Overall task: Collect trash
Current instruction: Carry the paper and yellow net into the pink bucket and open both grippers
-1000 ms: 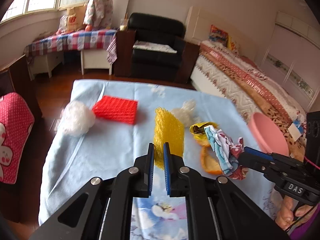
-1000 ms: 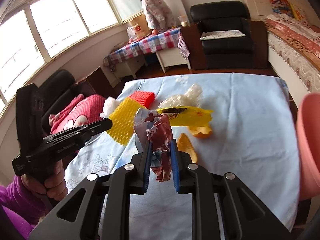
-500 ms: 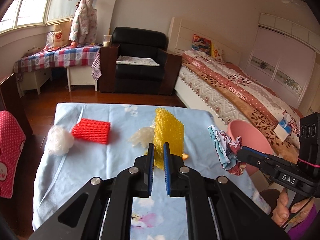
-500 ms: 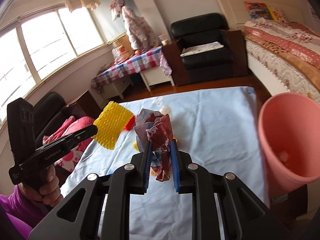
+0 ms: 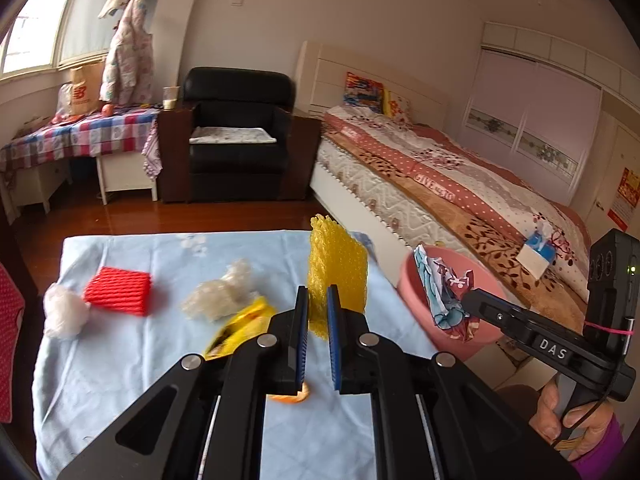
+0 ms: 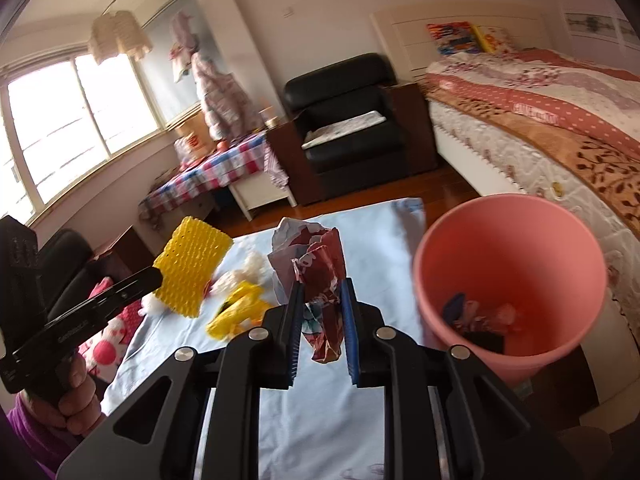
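My left gripper (image 5: 317, 300) is shut on a yellow foam net (image 5: 337, 270) and holds it upright above the table; the net also shows in the right wrist view (image 6: 192, 266). My right gripper (image 6: 322, 292) is shut on a crumpled printed wrapper (image 6: 316, 264), held in the air just left of the pink bin (image 6: 508, 280). In the left wrist view the wrapper (image 5: 444, 292) hangs in front of the bin's rim (image 5: 408, 280). The bin holds some trash at its bottom.
On the blue tablecloth (image 5: 120, 360) lie a red foam net (image 5: 118, 290), a white fluffy wad (image 5: 62, 312), a pale crumpled plastic lump (image 5: 220, 296), a yellow wrapper (image 5: 240, 326) and an orange peel (image 5: 290, 396). A bed (image 5: 460, 200) stands right of the table.
Both grippers have risen and swung right toward the pink bin with their loads. The wrapper now hangs close by the bin's rim. The yellow wrapper on the table shows again.
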The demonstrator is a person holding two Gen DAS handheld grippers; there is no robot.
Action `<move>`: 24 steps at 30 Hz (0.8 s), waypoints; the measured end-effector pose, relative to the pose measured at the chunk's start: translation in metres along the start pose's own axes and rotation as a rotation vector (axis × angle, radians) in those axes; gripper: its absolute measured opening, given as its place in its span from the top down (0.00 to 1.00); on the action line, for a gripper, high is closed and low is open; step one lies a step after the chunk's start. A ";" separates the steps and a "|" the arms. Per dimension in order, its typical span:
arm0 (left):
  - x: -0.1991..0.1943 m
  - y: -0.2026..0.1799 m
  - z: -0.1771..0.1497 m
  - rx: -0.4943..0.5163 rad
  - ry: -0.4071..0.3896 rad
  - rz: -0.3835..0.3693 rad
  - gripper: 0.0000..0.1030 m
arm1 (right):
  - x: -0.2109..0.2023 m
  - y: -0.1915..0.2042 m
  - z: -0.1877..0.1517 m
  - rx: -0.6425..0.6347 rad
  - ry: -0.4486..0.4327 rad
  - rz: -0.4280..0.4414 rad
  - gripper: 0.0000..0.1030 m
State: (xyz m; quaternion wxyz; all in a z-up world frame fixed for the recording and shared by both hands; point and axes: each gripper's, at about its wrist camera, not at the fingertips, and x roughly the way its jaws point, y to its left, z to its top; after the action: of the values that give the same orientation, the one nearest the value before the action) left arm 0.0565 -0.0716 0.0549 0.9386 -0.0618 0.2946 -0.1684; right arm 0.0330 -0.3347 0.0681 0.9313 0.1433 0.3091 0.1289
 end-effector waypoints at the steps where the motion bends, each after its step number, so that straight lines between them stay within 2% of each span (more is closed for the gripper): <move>1: 0.003 -0.005 0.001 0.005 0.001 -0.008 0.92 | -0.001 -0.005 0.001 0.008 -0.008 -0.013 0.82; 11: 0.039 -0.056 0.011 0.056 0.023 -0.070 0.92 | -0.010 -0.062 0.005 0.107 -0.069 -0.125 0.82; 18: 0.069 -0.093 0.011 0.093 0.042 -0.112 0.92 | -0.009 -0.090 0.003 0.154 -0.077 -0.185 0.81; 24: 0.100 -0.120 0.007 0.120 0.090 -0.134 0.92 | -0.005 -0.110 0.001 0.187 -0.079 -0.231 0.81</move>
State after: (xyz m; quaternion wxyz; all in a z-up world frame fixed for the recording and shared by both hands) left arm 0.1043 -0.2192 0.0331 0.9131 -0.0174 0.3211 -0.2508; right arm 0.0469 -0.4388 0.0335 0.9340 0.1978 0.2973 -0.0142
